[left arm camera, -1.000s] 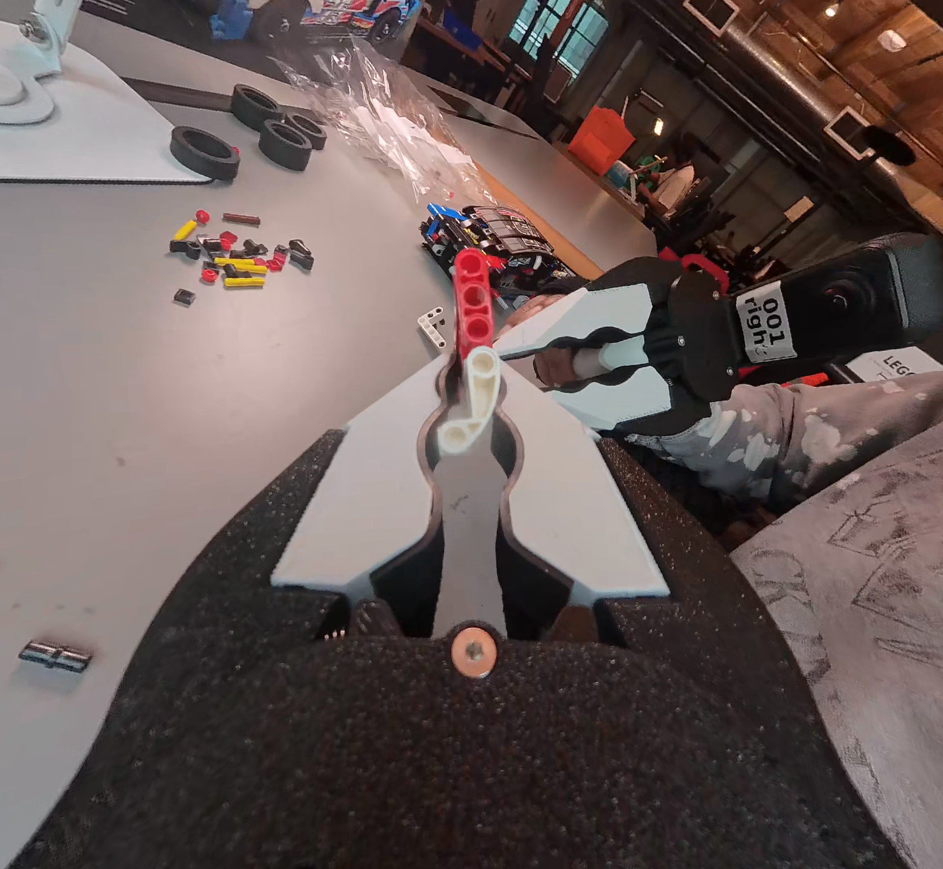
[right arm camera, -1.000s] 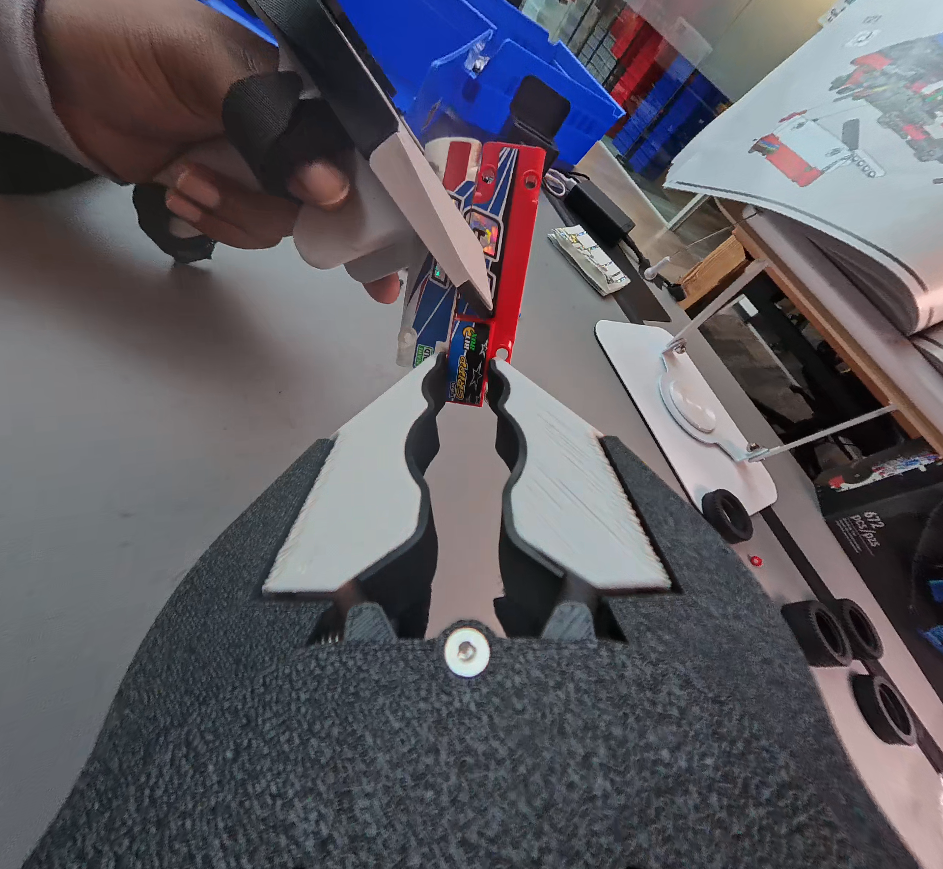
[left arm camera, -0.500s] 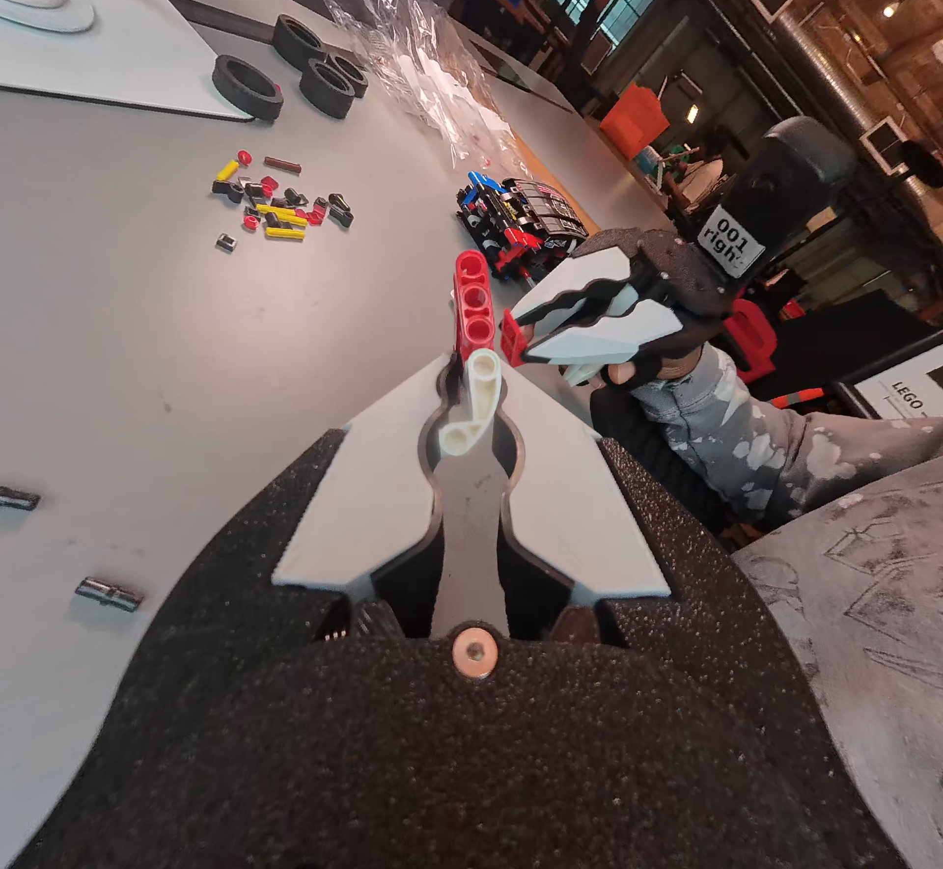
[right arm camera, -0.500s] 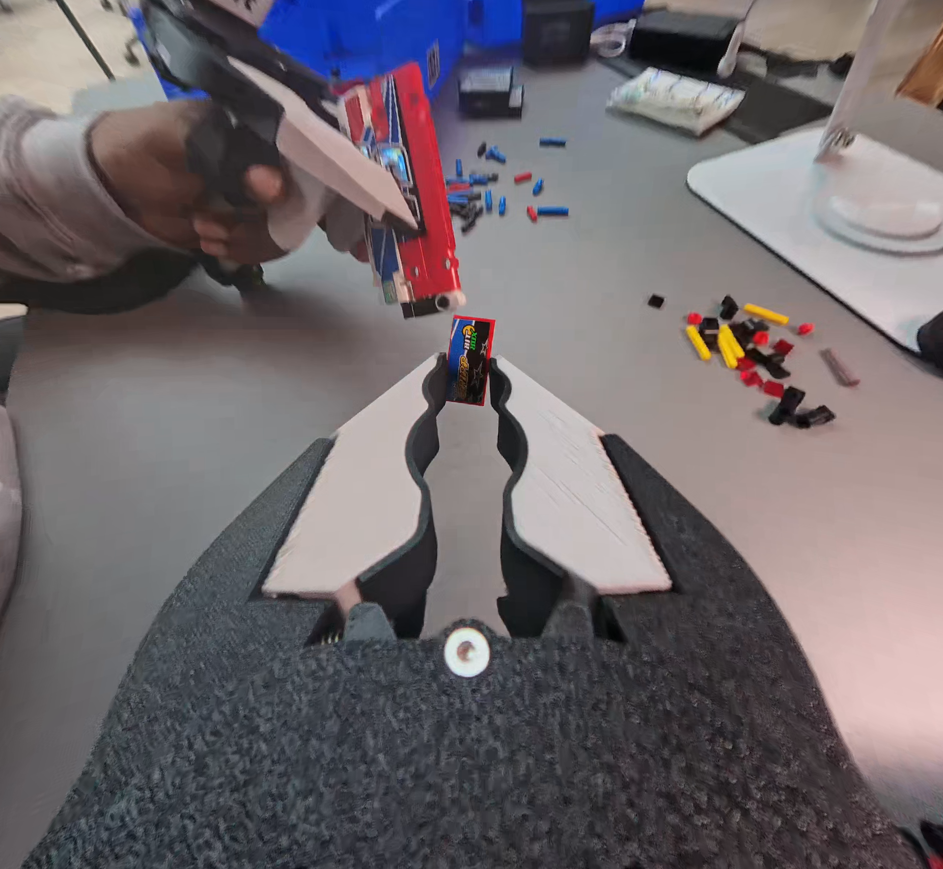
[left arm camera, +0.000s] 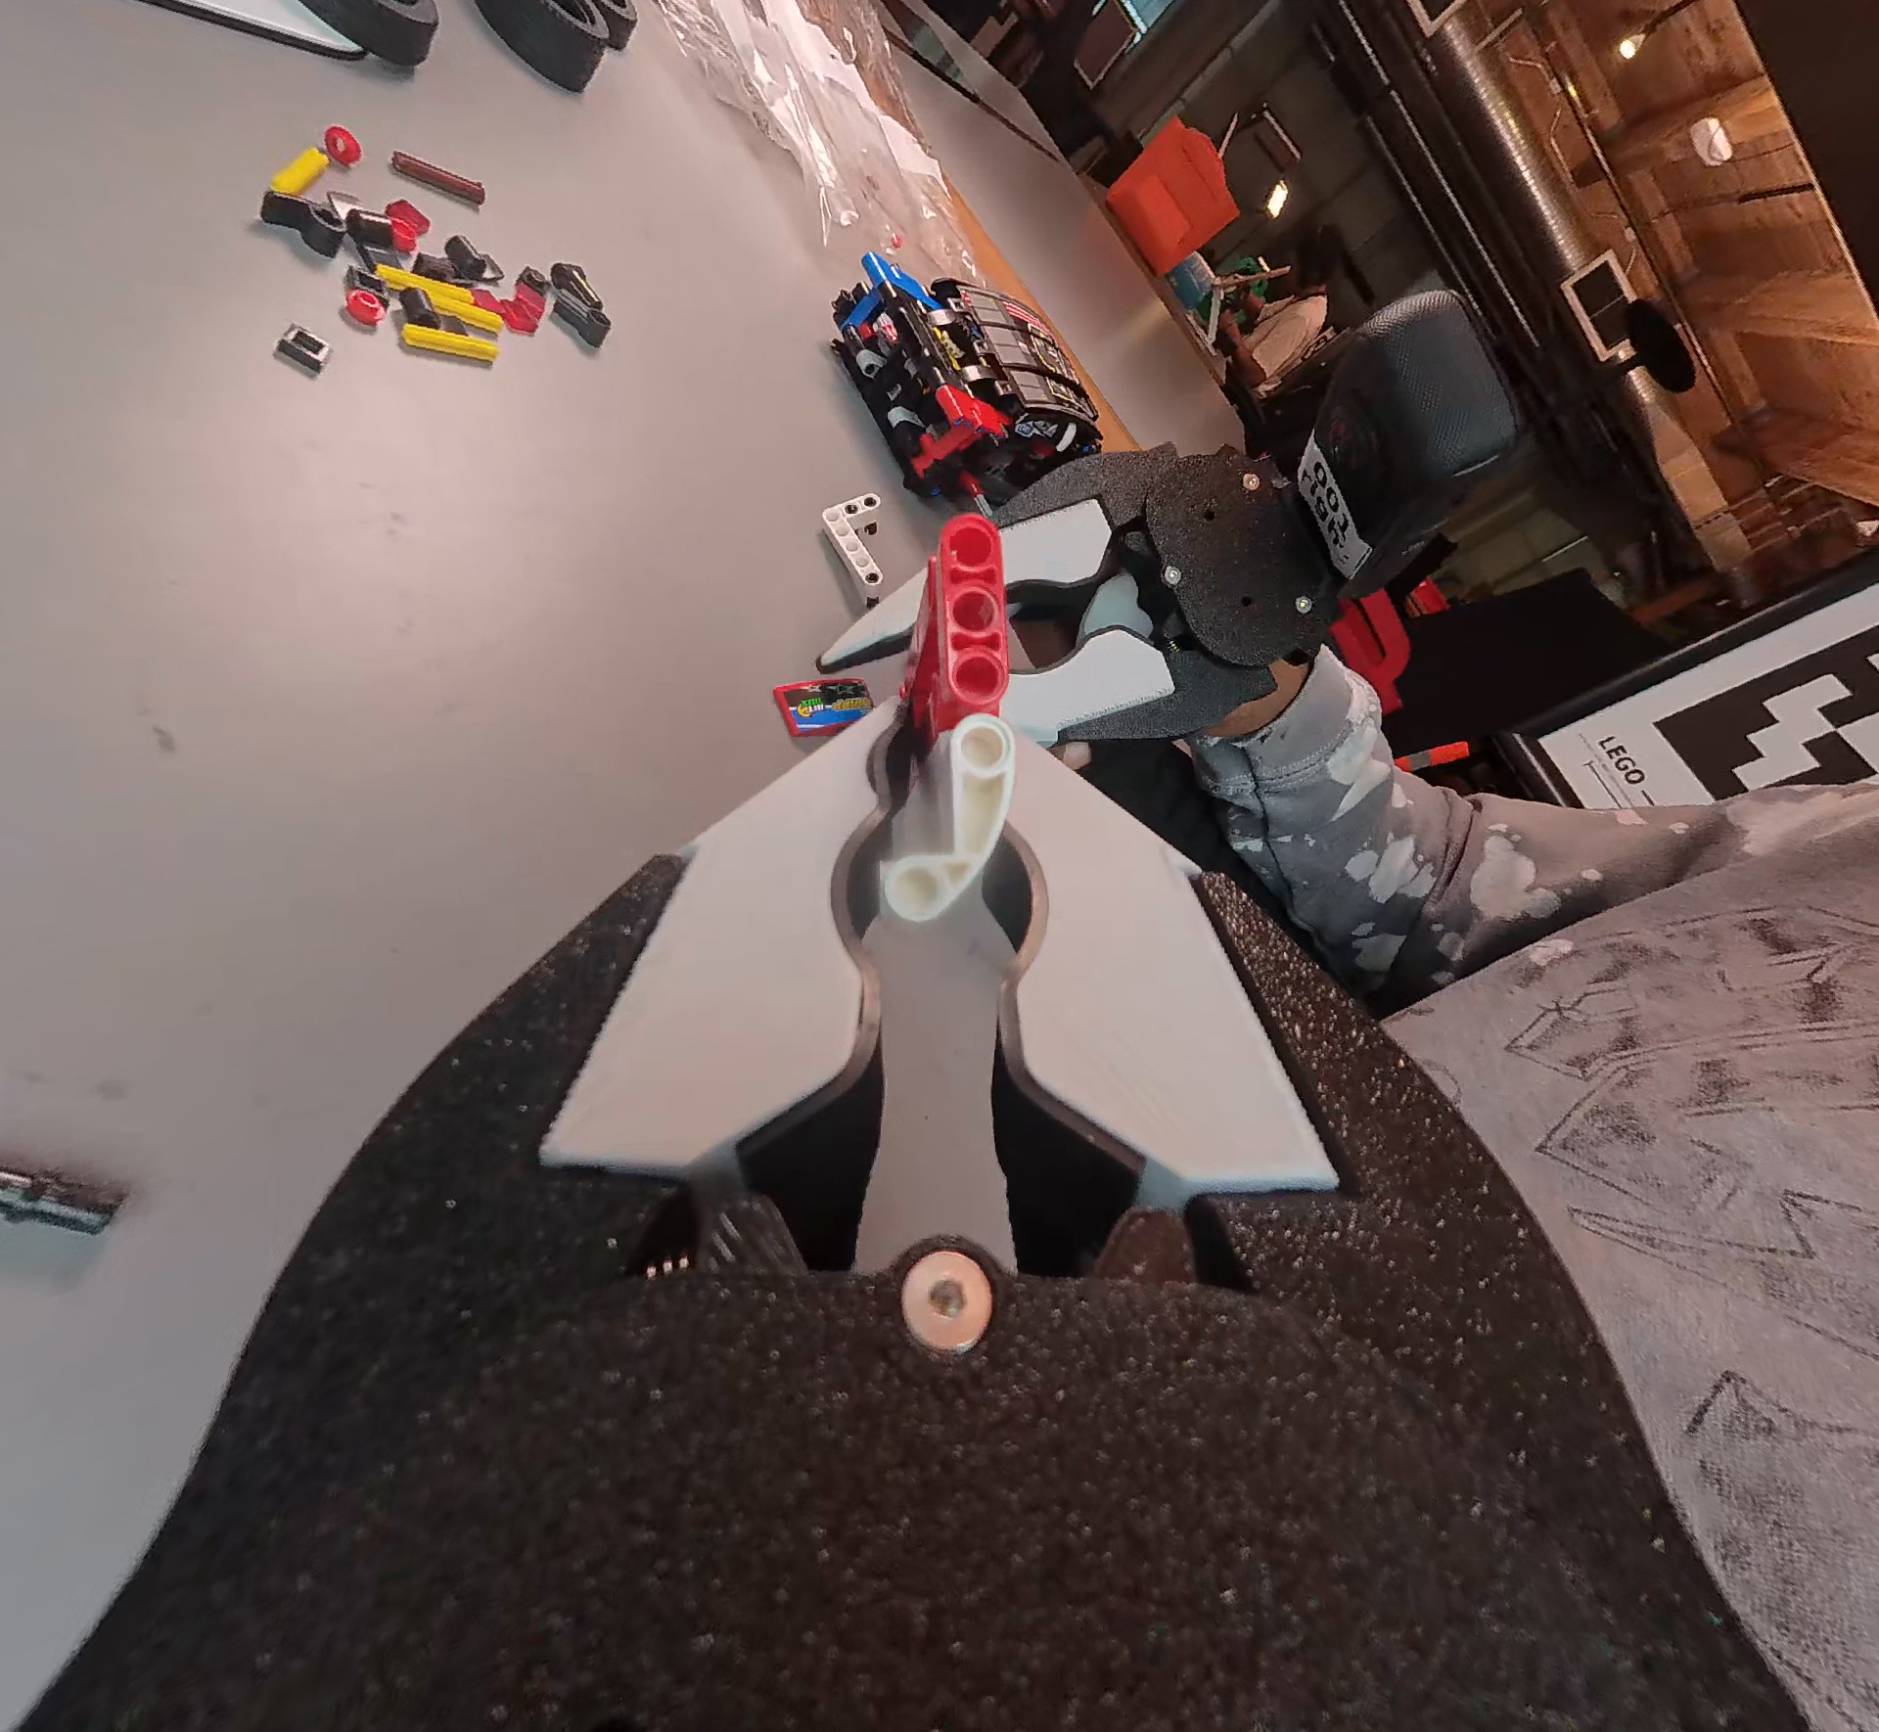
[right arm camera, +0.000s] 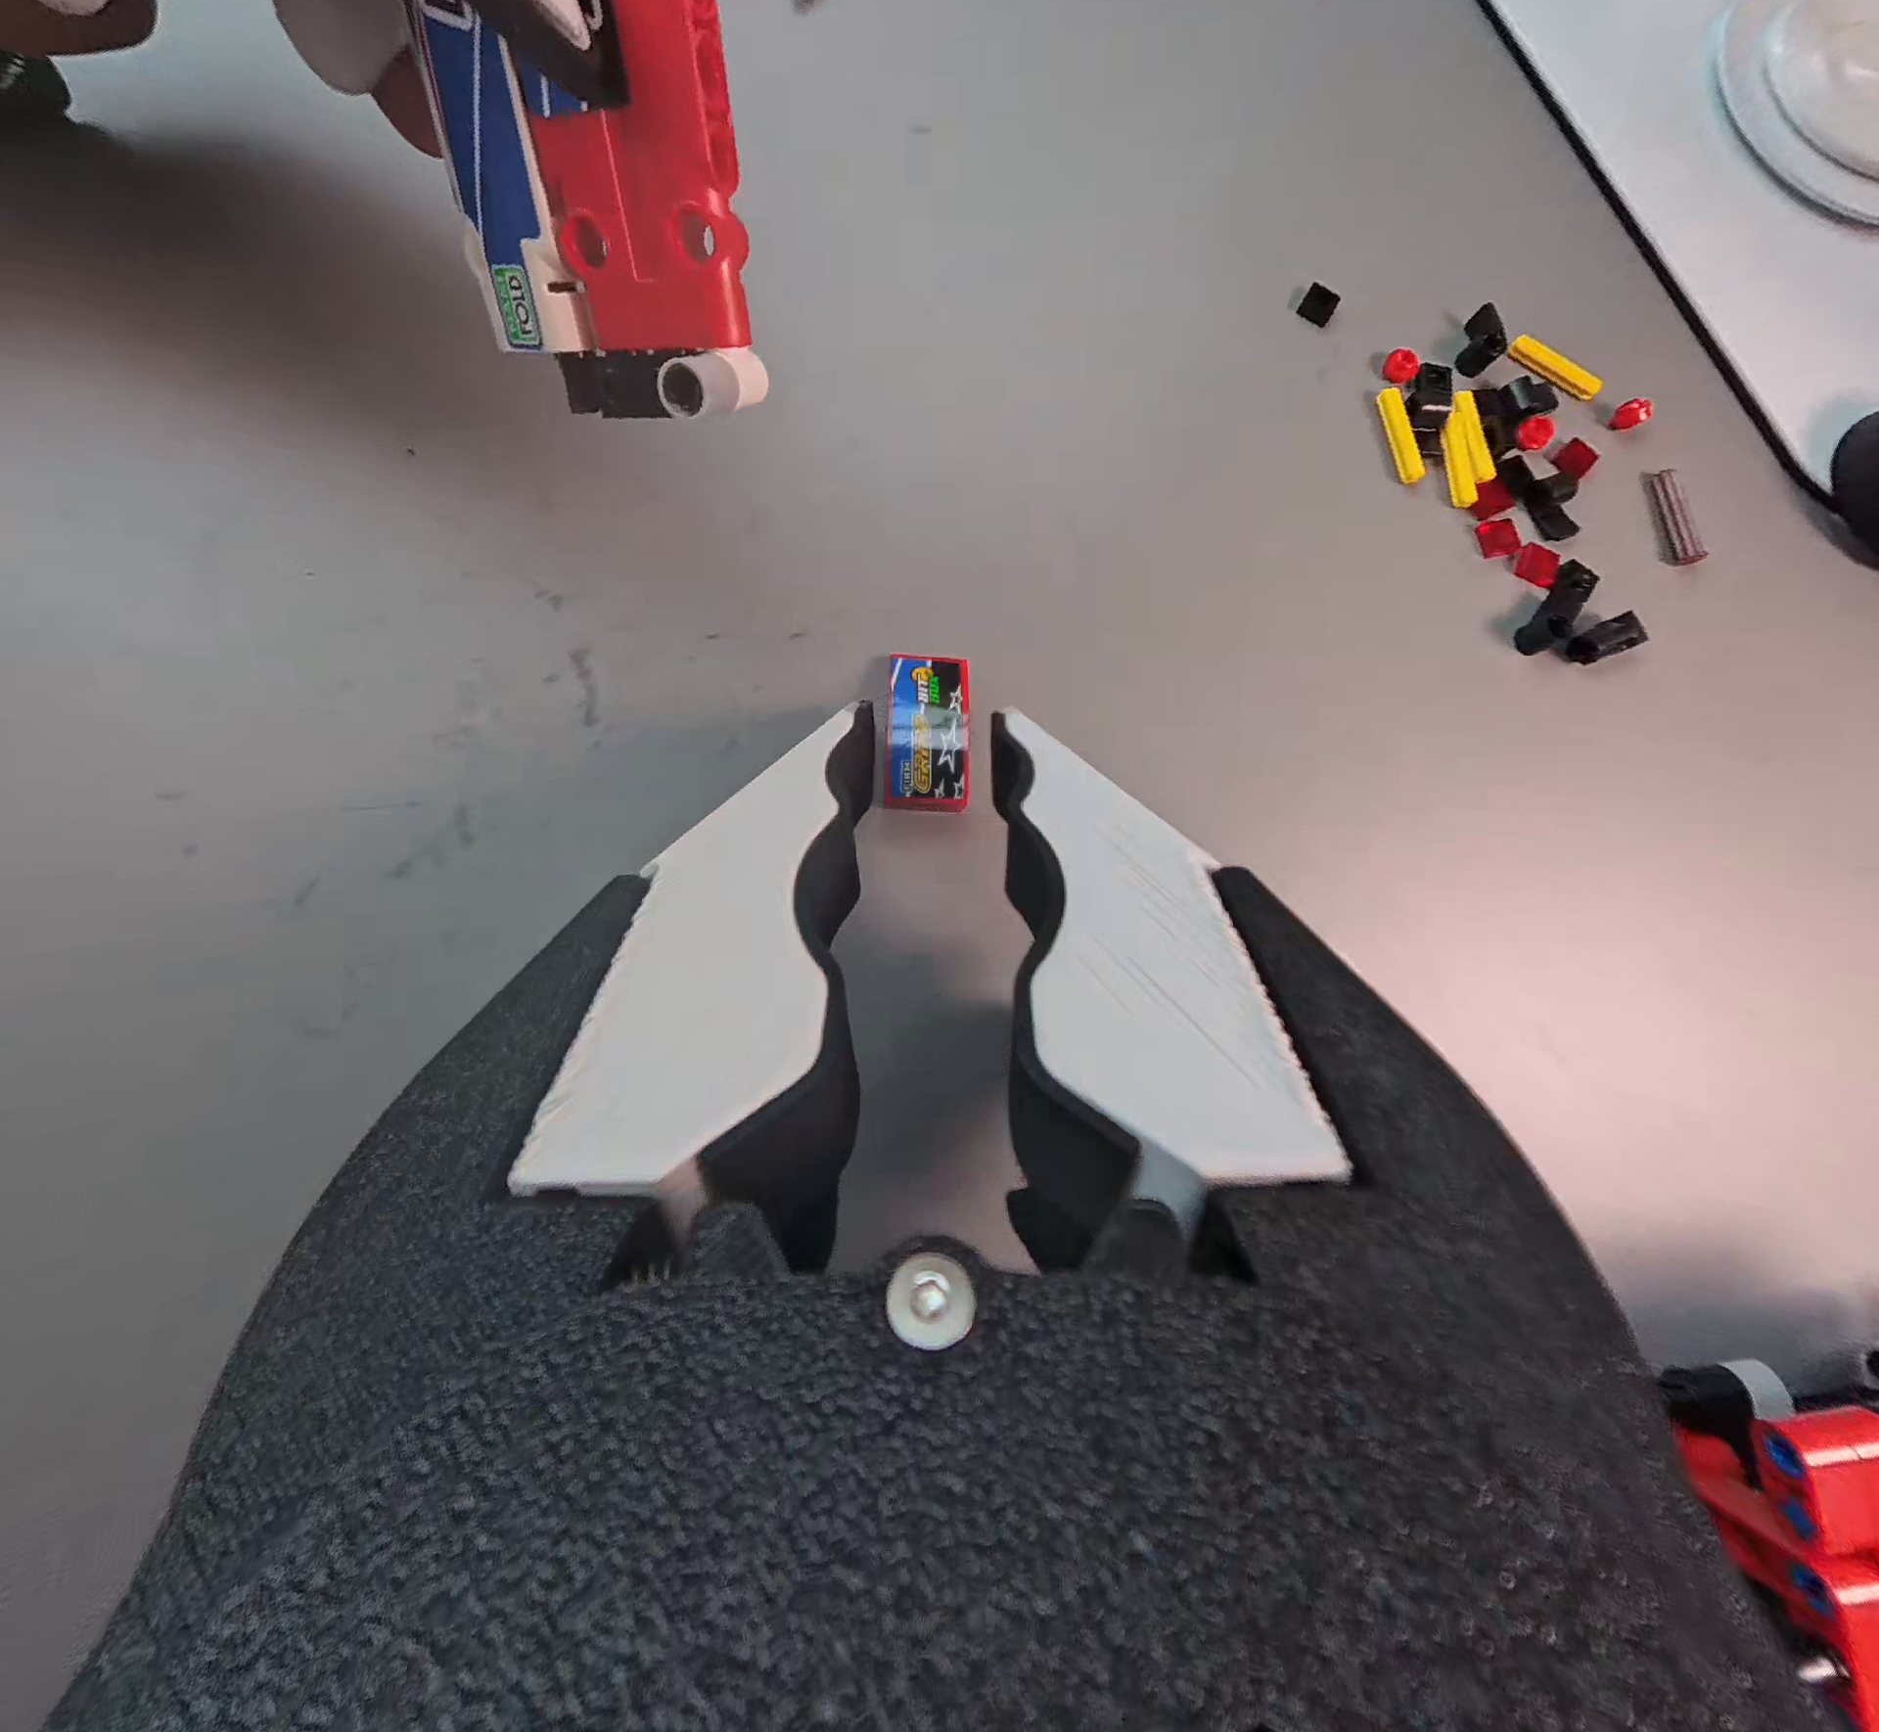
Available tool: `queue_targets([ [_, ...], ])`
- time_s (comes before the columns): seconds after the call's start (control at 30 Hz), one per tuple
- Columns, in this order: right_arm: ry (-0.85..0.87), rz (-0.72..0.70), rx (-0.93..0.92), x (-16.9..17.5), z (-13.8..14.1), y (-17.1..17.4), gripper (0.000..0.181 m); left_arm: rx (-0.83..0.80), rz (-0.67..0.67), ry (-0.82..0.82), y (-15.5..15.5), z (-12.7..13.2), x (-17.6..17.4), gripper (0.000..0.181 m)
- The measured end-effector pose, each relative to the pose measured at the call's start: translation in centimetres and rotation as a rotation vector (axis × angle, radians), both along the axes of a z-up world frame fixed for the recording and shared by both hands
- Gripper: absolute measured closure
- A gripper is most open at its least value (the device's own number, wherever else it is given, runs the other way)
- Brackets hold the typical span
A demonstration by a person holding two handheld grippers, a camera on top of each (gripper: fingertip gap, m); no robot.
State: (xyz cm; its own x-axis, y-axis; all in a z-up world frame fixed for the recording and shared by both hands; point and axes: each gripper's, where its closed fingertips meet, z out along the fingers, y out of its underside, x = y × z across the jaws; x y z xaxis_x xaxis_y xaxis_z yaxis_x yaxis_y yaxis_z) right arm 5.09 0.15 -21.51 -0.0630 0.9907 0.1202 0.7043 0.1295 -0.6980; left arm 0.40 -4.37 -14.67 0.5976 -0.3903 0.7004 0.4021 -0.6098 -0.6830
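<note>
Right wrist view: your right gripper [right arm camera: 930, 717] sits spread open around one red-edged sticker tile [right arm camera: 926, 733] lying on the grey table [right arm camera: 305, 667]. Your left gripper [left arm camera: 941, 748] is clamped on one red-and-white brick assembly [left arm camera: 961, 636]. Three black tyres [left arm camera: 549, 6] at 11 o'clock.

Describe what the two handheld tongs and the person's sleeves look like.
Both tongs, left and right, have pale grey wedge-shaped fingers with wavy black inner pads, set in a speckled black body with a silver screw. The right one carries a white label on its dark handle. The right sleeve is grey with pale splotches.
</note>
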Motion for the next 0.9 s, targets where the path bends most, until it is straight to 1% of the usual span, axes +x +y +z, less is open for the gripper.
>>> queue_targets([
  [0.07,0.067,0.001,-0.015,-0.3,1.2,0.0,0.152,0.003,-0.009,-0.01,-0.1,0.1,0.2,0.173],
  [0.13,0.181,0.025,-0.084,-0.8,3.5,-0.7,0.147,0.005,-0.019,-0.021,-0.2,0.2,0.3,0.173],
  [0.2,0.292,0.068,-0.197,-1.2,5.7,-1.9,0.145,0.009,-0.037,-0.033,-0.4,0.4,0.5,0.173],
  [0.27,0.353,0.129,-0.335,-1.3,7.0,-3.7,0.144,0.019,-0.075,-0.055,-0.7,0.7,1.1,0.174],
  [0.33,0.36,0.178,-0.434,-1.5,7.1,-5.4,0.142,0.031,-0.124,-0.081,-1.1,1.0,1.9,0.174],
  [0.37,0.351,0.195,-0.449,-1.6,6.8,-6.0,0.142,0.034,-0.139,-0.088,-1.2,1.1,2.3,0.175],
  [0.4,0.341,0.207,-0.443,-1.7,6.5,-6.4,0.146,0.036,-0.15,-0.095,-1.3,1.2,2.6,0.175],
  [0.43,0.331,0.218,-0.422,-1.7,6.1,-6.7,0.156,0.038,-0.156,-0.104,-1.3,1.3,2.8,0.175],
  [0.5,0.331,0.228,-0.378,-1.8,6.0,-6.7,0.161,0.034,-0.158,-0.121,-1.3,1.3,2.8,0.172],
  [0.53,0.353,0.235,-0.387,-1.8,6.4,-6.7,0.164,0.038,-0.15,-0.134,-1.3,1.5,2.6,0.169],
  [0.63,0.4,0.222,-0.474,-1.7,7.6,-6.5,0.164,0.064,-0.151,-0.192,-1.4,2.3,2.4,0.169],
  [0.77,0.49,0.187,-0.617,-1.4,9.3,-5.6,0.164,0.094,-0.183,-0.212,-1.8,2.9,2.7,0.169],
  [0.83,0.482,0.186,-0.666,-1.3,9.3,-5.5,0.164,0.107,-0.178,-0.197,-1.8,3.0,2.9,0.172],
  [0.9,0.46,0.207,-0.714,-1.1,9.2,-6.2,0.164,0.117,-0.184,-0.183,-1.9,3.0,3.1,0.166],
])
